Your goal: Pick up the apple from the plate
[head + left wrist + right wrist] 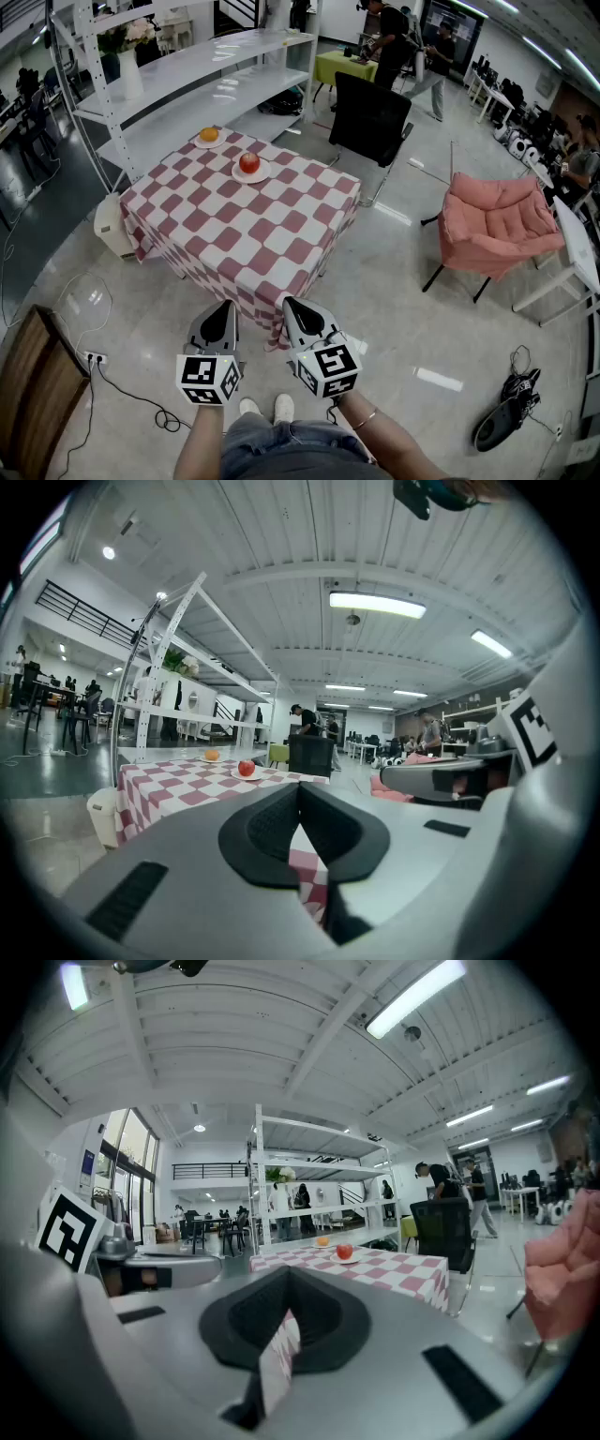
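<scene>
A red apple (248, 163) lies on a small white plate (251, 175) toward the far side of a table with a red-and-white checked cloth (239, 220). The apple also shows small and far off in the left gripper view (247, 768) and the right gripper view (344, 1252). My left gripper (226, 308) and right gripper (290, 305) hang side by side in front of the table's near corner, well short of the apple. Both are shut with nothing held; the jaws meet at the tips in the left (300, 787) and right (287, 1271) gripper views.
An orange (208, 134) sits on a second plate behind the apple. White shelving (187, 84) stands behind the table, a black chair (368, 117) at its far right, a pink armchair (492, 225) to the right. A power strip (94, 359) and cables lie on the floor at left.
</scene>
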